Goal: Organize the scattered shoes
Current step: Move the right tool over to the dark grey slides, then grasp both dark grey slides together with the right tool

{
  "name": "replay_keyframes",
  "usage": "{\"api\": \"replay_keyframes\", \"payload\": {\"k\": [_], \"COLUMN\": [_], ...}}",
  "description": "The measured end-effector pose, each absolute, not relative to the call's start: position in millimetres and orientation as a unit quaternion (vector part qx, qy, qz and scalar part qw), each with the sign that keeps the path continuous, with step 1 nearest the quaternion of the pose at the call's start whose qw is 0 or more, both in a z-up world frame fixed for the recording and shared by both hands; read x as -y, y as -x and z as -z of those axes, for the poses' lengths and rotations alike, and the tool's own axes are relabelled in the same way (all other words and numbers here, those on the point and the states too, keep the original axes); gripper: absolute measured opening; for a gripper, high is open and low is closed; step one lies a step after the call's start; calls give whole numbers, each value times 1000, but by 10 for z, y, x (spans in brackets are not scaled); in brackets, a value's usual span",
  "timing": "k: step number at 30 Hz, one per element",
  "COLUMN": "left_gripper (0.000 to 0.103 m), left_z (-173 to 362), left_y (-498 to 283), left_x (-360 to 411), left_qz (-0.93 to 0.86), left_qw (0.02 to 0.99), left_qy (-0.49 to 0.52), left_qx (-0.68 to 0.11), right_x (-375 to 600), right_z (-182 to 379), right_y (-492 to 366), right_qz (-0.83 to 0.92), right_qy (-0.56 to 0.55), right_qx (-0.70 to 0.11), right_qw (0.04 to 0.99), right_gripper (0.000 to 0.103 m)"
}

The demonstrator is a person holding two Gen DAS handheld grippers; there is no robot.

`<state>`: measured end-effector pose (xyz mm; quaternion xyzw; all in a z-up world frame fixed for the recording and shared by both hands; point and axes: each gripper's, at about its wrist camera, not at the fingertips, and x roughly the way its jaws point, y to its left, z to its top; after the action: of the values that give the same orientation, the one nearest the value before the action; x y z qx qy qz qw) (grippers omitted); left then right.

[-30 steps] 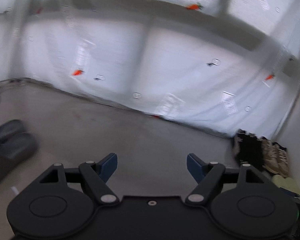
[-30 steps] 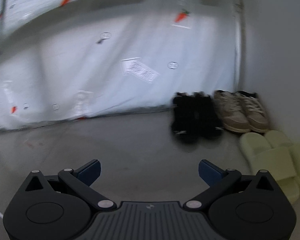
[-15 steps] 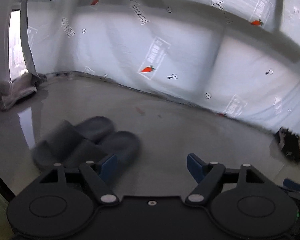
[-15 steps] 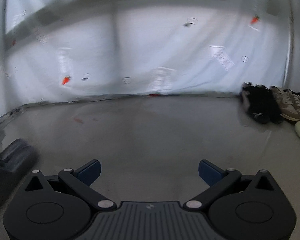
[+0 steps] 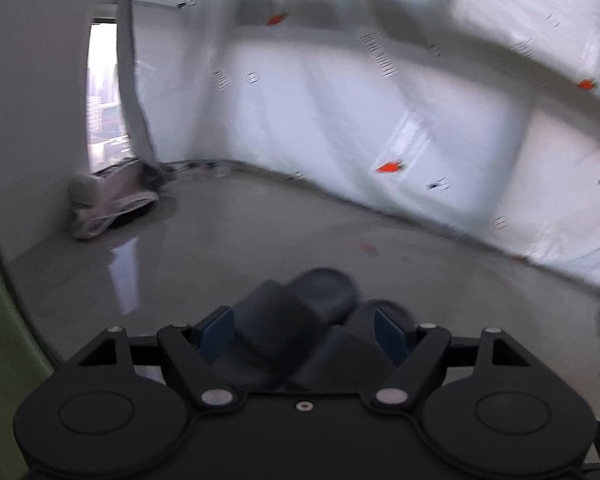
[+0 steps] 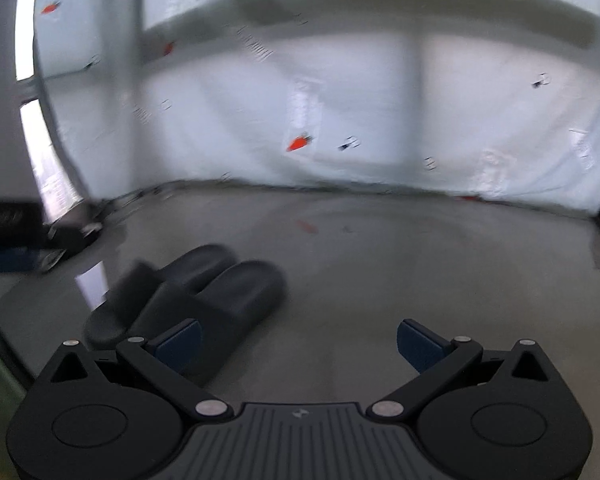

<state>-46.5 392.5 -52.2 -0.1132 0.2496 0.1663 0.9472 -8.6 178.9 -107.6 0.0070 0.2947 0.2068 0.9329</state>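
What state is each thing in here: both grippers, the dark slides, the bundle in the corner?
Left gripper: open, fingers framing the slides, no contact visible.
Right gripper: open, empty.
Dark slides: side by side, flat on the floor.
Grey cloth bundle: crumpled in the corner.

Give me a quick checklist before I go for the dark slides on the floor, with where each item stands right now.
1. Left gripper open: ok, jaws wide, nothing clamped.
2. Right gripper open: ok, bare floor between its fingers.
3. Dark slides located: ok, both lie side by side on the floor, toes pointing the same way.
4. Left gripper lined up on a slide: ok roughly, the slides show between its fingers; whether it touches them, cannot tell.
5. Right gripper lined up: not ok, the slides sit off to its left.
6. Picture sharp enough to judge contact: not ok, both views are blurred.
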Motion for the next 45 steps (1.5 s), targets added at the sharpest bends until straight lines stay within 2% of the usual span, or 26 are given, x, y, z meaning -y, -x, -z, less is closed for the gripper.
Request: {"api": "replay_keyframes", "payload": {"k": [3,10,13,14,18,21,22,24,25,27,31,36,43,45], "left_gripper": [78,78,78,78,78,78,78,78,78,78,78,78,78,78], "left_z": [540,723,789,793,764,799,815,819,819,820,878,913,950,952], "left_y": [463,310,148,101,21,-67,-103,-111,-111,-113,-113,-136,-180,-188], "left_x": [-4049,-4511,-4786,-4877,-5174,-5329,-5383,-5465,-5505,-5585,-5682,-5788,-5892,-5900], "left_qz": [-160,-114,-67,-54,3,40,53,68,74,88,101,111,124,126], "left_qw": [946,947,950,950,957,957,956,954,952,950,948,946,943,942], "left_qy": [103,122,115,110,78,49,40,40,42,44,30,28,24,22], "left_qx": [-264,-273,-281,-286,-279,-283,-286,-291,-293,-297,-302,-304,-308,-309], "right_x": [-1951,-2327,-2447,-2552,-2989,-3339,-3378,-3604,-3662,-3777,-3929,-4143,-4197,-4212], "right_z": [1158,1188,1225,1249,1352,1449,1454,1546,1596,1693,1777,1884,1941,1948], "right_y": [-2,5,18,26,57,94,96,118,108,86,108,119,116,99], "right_qz": [-216,-236,-237,-232,-201,-175,-173,-163,-155,-139,-113,-90,-58,-57], "right_qy": [-16,-25,-22,-20,-21,-39,-39,-38,-46,-60,-45,-2,-12,-25], "right_qx": [-333,-332,-329,-327,-320,-318,-318,-326,-335,-351,-332,-296,-270,-270], "right_qw": [918,913,914,916,926,931,931,930,928,924,935,951,961,961], "right_gripper": [103,102,96,93,67,53,51,35,32,33,35,50,53,62]}}
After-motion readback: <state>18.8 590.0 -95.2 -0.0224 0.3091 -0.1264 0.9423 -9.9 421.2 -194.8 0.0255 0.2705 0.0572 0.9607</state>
